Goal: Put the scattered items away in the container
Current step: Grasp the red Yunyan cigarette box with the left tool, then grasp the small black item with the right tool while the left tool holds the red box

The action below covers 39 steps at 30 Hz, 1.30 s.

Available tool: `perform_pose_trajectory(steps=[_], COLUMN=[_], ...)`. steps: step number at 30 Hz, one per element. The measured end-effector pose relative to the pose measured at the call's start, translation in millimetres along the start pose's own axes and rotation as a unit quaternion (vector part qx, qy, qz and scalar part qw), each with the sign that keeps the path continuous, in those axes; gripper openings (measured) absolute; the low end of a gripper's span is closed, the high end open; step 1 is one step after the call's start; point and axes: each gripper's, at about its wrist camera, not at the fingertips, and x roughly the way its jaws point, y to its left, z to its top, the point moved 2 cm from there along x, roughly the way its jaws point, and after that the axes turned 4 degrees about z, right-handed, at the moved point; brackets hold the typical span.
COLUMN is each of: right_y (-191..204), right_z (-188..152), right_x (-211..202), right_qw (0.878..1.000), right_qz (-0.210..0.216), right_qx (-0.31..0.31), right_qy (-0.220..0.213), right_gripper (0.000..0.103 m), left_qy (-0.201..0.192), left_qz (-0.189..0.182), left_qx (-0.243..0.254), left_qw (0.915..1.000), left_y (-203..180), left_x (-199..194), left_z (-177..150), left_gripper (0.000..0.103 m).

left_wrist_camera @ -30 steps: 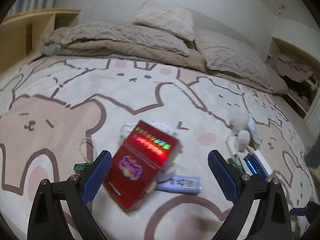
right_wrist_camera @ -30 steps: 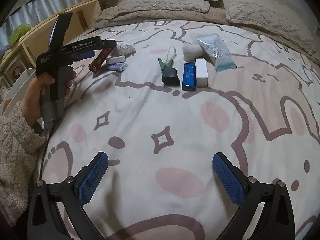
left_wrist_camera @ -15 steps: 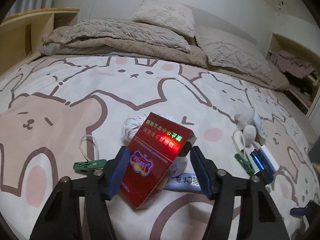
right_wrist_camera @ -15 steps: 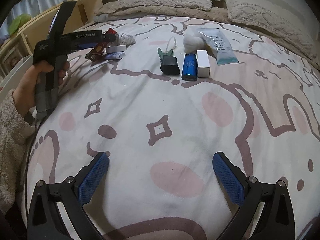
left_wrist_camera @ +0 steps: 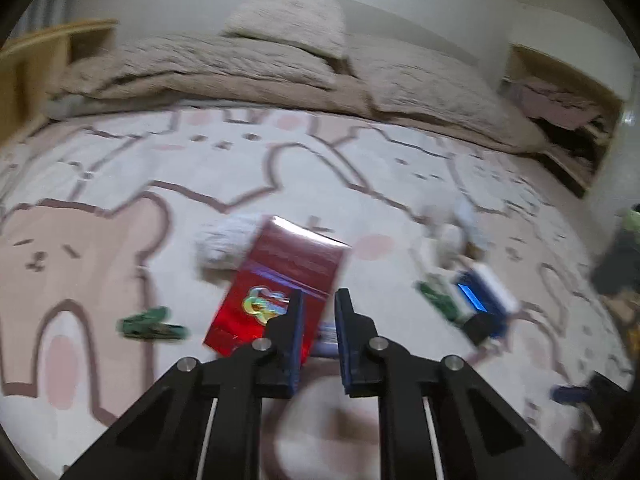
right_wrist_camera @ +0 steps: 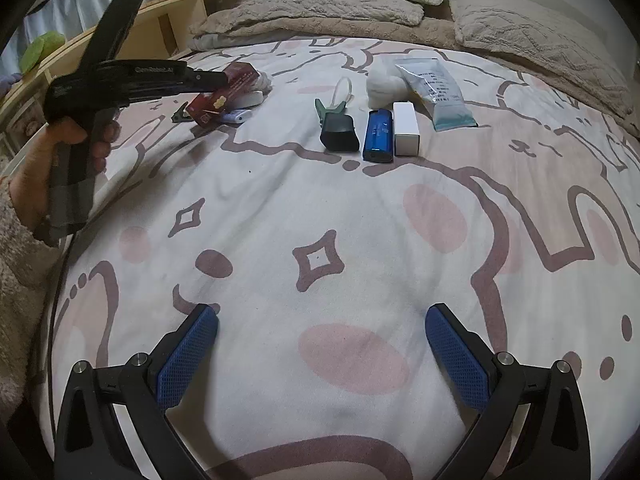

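Left tongs [left_wrist_camera: 320, 316] pinched down to a narrow slit on the lower corner of the red box [left_wrist_camera: 280, 276], box tilted, far end up over the white cloth bundle [left_wrist_camera: 224, 244] on the bed [right_wrist_camera: 360, 220]. Thin bite, only a corner in, so main risk: box pivoting or slipping out on the lift, esp. w/ a fast swing; left view badly smeared, so exact depth of grip hard to read. Second risk: dragging the small lavender tube [right_wrist_camera: 236, 117] lying right under the box, or snagging the cloth. Green clip [left_wrist_camera: 152, 324] just beside, left of the box, prob. safe. Container not in either view, so a blind carry and poss. a drop short of it. Right tongs [right_wrist_camera: 320, 344] spread wide, holding nothing, hovering over bare sheet well apart from the row ahead: black item [right_wrist_camera: 339, 133], blue lighter [right_wrist_camera: 378, 136], white box [right_wrist_camera: 406, 128], pouch [right_wrist_camera: 436, 92], all on the bed, none tidied yet. Best bet: firmer, deeper bite before lifting.
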Motion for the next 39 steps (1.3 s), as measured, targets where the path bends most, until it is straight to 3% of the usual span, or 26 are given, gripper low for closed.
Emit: perform_pose_trajectory(steps=[4,5,6,8,13,17,20,22,24,25,29,39], right_y=[-1.4,-1.5,-1.3,-0.9,-0.6,-1.2,-1.4,-1.4,-1.9,-1.9,-2.3,0.7], right_z=[0.4,0.7,0.7,0.6,0.1,-0.3,-0.7,-0.5,0.2,0.4,0.1,-0.7], right_x=[0.0,0.4,0.5,0.7,0.1,0.2,0.4,1.0,2.1,2.4,2.7,4.0], right_qw=[1.0,1.0,1.0,1.0,1.0,1.0,1.0,1.0,1.0,1.0,1.0,1.0], right_qz=[0.006,0.007,0.007,0.007,0.007,0.009,0.008,0.007,0.005,0.004,0.006,-0.005], right_qx=[0.004,0.004,0.004,0.004,0.004,0.005,0.005,0.004,0.004,0.003,0.005,-0.001], right_qy=[-0.002,-0.002,-0.002,-0.002,-0.002,-0.003,-0.003,-0.002,-0.001,-0.001,-0.001,0.0], right_gripper=[0.103,0.103,0.103,0.103,0.103,0.103,0.103,0.103,0.103,0.103,0.103,0.103], left_qy=[-0.012,-0.016,-0.024,-0.042,-0.033,-0.005,-0.006,-0.006,0.003,0.011,0.018,0.036], left_qz=[0.022,0.031,0.046,0.072,0.091,0.081,0.064,0.057,0.051,0.049,0.071,0.072], left_qx=[0.021,0.019,0.016,0.007,-0.026,-0.065,-0.084,-0.081,-0.065,-0.053,-0.012,-0.023], left_qw=[0.9995,0.9992,0.9985,0.9965,0.995,0.9946,0.9944,0.995,0.9966,0.9973,0.9973,0.9965], left_y=[-12.3,-11.9,-10.0,-4.3,18.6,38.4,44.2,41.1,32.8,26.5,7.5,-17.3], left_x=[-3.0,-3.3,-3.8,-4.9,7.9,23.2,22.1,21.3,23.8,26.5,28.9,12.2], left_z=[2.1,2.7,3.2,3.2,-1.0,-12.0,-13.3,-13.7,-14.6,-15.6,-17.0,-33.8], left_gripper=[0.021,0.043,0.07,0.081,0.081,0.081,0.081,0.08,0.061,0.058,0.057,0.057])
